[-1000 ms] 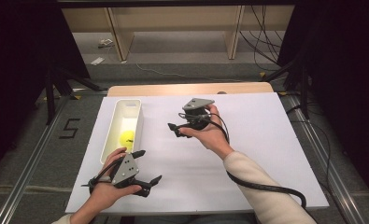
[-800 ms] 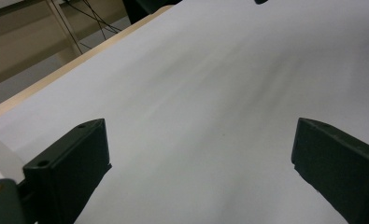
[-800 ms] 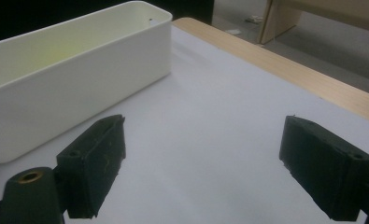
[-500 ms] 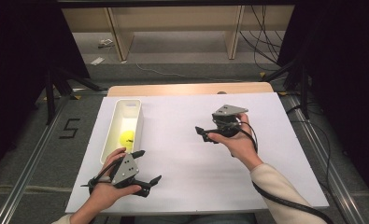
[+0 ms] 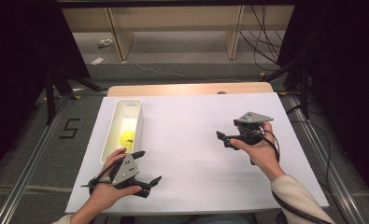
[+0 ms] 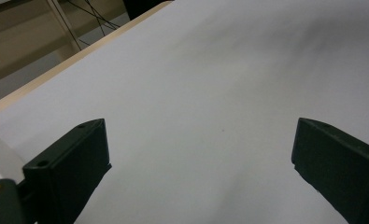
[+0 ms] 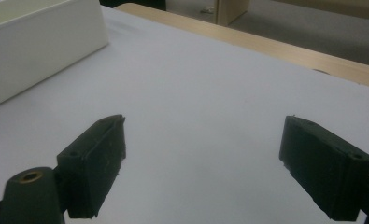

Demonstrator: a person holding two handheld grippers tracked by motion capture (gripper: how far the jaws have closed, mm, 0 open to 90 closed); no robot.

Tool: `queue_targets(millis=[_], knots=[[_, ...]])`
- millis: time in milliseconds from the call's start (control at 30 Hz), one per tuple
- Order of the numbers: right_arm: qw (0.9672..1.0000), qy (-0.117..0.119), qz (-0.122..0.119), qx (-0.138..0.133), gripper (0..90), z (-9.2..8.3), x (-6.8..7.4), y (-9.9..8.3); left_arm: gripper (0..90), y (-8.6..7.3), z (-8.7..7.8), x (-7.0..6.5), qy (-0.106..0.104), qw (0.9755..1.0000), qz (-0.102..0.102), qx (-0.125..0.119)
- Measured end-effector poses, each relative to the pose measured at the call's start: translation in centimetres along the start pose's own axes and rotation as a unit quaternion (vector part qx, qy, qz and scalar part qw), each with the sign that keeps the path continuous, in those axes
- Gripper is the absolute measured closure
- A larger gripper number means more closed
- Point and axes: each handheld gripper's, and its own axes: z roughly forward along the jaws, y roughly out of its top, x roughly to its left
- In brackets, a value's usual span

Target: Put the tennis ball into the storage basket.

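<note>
Lying in the tray (image 5: 108, 136), ball (image 5: 126, 137) near left gripper (image 5: 147, 169)

**A white-covered table with one tray on it**

The table (image 5: 187, 88) has a light wooden top, its bare wood showing as a strip along the far edge. A white sheet (image 5: 191, 154) covers the rest, reaching the left, right and near edges. On the sheet, at the left, lies a long white tray (image 5: 108, 140), its length running from near to far. A yellow ball (image 5: 127, 138) lies in the tray's near half. The table stands on a grey floor (image 5: 42, 154), with metal rails running along both sides.
</note>
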Motion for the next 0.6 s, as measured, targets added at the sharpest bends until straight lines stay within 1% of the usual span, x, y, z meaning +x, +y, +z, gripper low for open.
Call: queue_targets(millis=[367, 600], knots=[[0.9998, -0.013, 0.018, 0.0, 15.4, -2.6, -1.2, -2.1, 3.7, -0.1, 0.0, 0.0, 0.0, 1.0, -0.002, 0.001], [0.9993, -0.021, 0.03, 0.001, 15.4, -3.6, -1.9, -3.2, 3.7, -0.1, 0.0, 0.0, 0.0, 1.0, -0.003, 0.001]])
